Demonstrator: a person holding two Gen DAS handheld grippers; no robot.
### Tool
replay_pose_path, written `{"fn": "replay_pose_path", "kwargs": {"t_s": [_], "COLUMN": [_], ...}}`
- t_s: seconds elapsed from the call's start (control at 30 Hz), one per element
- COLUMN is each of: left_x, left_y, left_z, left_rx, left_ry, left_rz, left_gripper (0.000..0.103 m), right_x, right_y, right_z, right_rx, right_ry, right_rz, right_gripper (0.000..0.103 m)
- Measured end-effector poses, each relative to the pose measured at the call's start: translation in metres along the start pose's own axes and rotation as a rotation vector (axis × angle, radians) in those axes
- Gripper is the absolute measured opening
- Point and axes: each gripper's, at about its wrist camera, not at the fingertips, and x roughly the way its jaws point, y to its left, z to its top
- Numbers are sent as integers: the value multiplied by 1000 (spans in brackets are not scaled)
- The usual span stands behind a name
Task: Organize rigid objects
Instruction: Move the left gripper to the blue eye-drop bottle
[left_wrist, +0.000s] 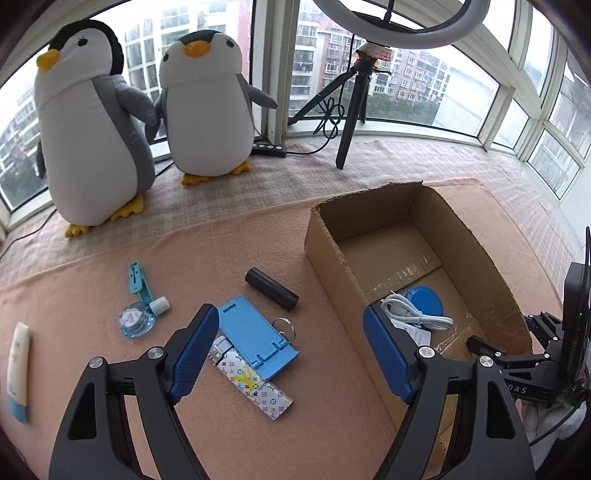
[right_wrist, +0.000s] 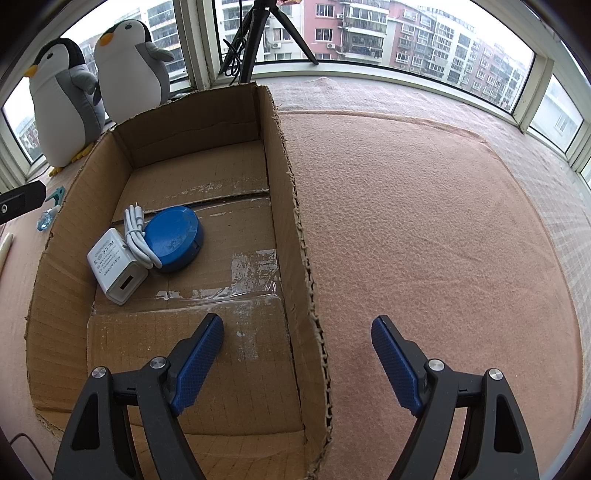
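Both grippers' fingers gape empty: the left gripper (left_wrist: 290, 345) over the phone stand (left_wrist: 255, 334), the right gripper (right_wrist: 297, 349) astride the box (right_wrist: 295, 206) wall.

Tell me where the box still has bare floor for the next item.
Cardboard box: the far half and the near strip by the right wall are bare. The white charger and blue round case crowd the left-middle.
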Motion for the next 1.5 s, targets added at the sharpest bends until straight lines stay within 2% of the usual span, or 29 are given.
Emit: {"fn": "replay_pose_path", "kwargs": {"t_s": [0.43,0.63,1.0,1.33,1.5], "left_x": [13,26,47,52,50], "left_y": [88,114,126,128,122], "left_z": [-21,-20,-16,-16,-22], "left_rx": [-7,24,60,56,71], "left_ry": [38,65,104,119,124], "left_rz": [70,70,38,5,6], "left_gripper": [79,71,62,42,42], "right_x": [-1,-2,-2,-2,-2], "right_y": [1,0,1,1,0], "right_z": [-2,-4,-5,-5,-6], "right_rx": [-4,0,-2,-4,-3], "right_ry": [3,2,4,6,7], "right_rz": [-6,-7,-8,-11,-10], "right_gripper": [79,79,79,79,79]}}
